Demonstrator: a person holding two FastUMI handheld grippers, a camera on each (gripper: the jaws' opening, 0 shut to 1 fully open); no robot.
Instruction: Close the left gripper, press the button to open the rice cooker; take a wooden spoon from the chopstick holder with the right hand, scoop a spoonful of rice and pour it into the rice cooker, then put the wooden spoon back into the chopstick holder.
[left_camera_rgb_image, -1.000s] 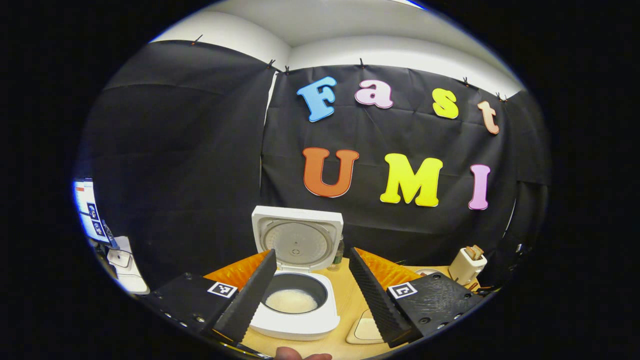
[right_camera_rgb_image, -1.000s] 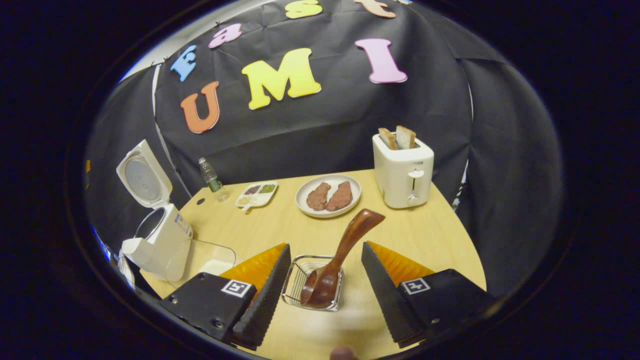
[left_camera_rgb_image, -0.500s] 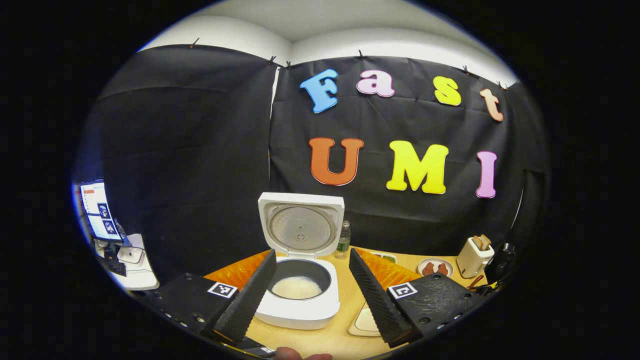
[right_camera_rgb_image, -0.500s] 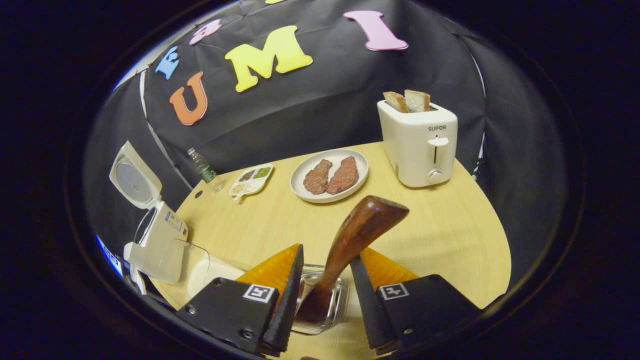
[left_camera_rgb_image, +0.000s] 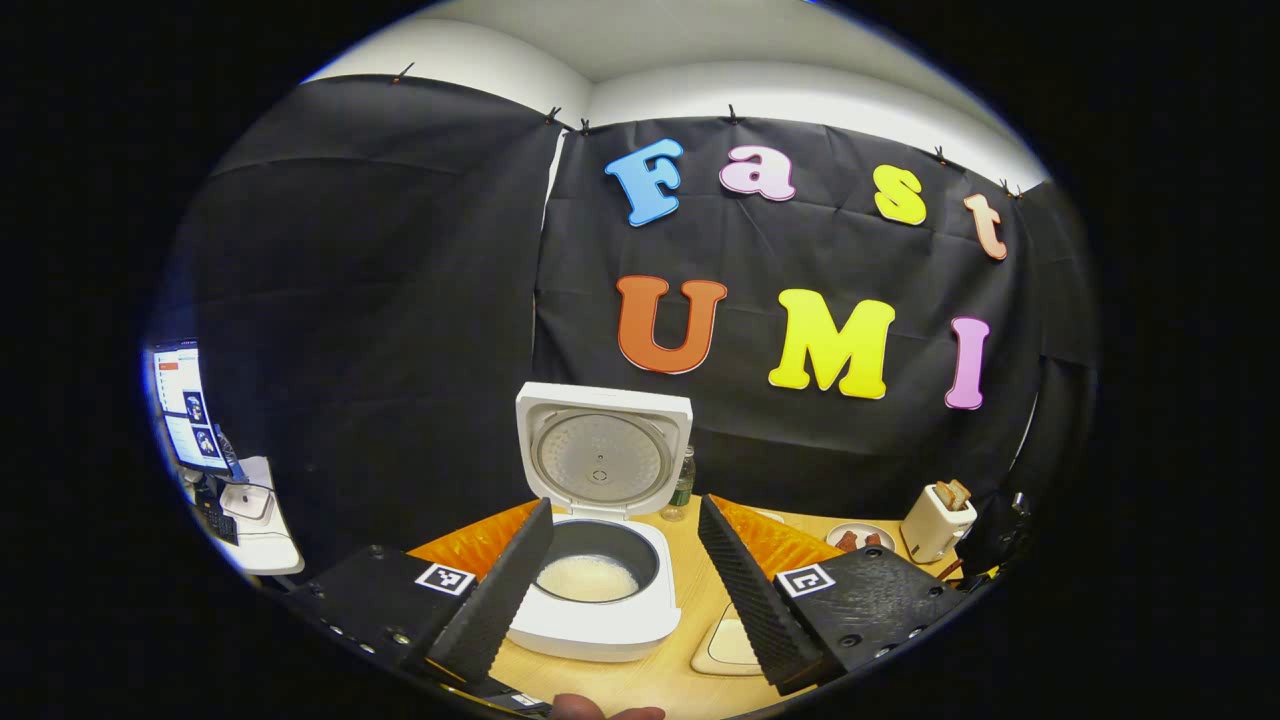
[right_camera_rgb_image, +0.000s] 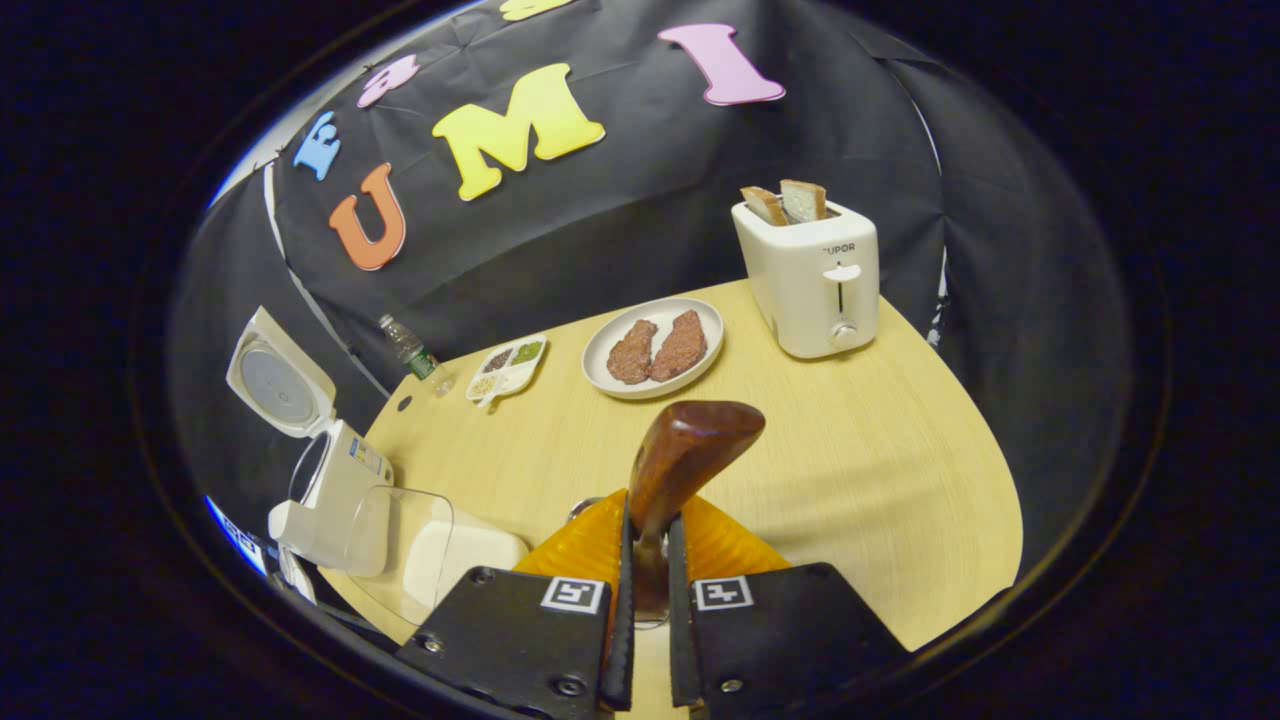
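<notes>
The white rice cooker (left_camera_rgb_image: 600, 610) stands with its lid (left_camera_rgb_image: 602, 450) raised, and white rice lies in its dark inner pot (left_camera_rgb_image: 590, 575). My left gripper (left_camera_rgb_image: 625, 530) hangs open just in front of it, fingers either side of the pot. In the right gripper view the cooker (right_camera_rgb_image: 330, 490) sits at the far left of the table. My right gripper (right_camera_rgb_image: 648, 545) is shut on the shaft of the brown wooden spoon (right_camera_rgb_image: 685, 455), whose handle end points up. The wire chopstick holder (right_camera_rgb_image: 582, 508) is mostly hidden behind the fingers. A clear container of rice (right_camera_rgb_image: 440, 555) lies beside the cooker.
On the wooden table (right_camera_rgb_image: 850, 470) stand a white toaster with bread (right_camera_rgb_image: 810, 275), a plate with two meat pieces (right_camera_rgb_image: 655, 348), a small divided dish (right_camera_rgb_image: 508, 367) and a water bottle (right_camera_rgb_image: 408, 348). A monitor on a side desk (left_camera_rgb_image: 185, 410) is at the left.
My right gripper went from open around the spoon in the holder to shut on its shaft. The left gripper stayed open and shifted only slightly before the cooker.
</notes>
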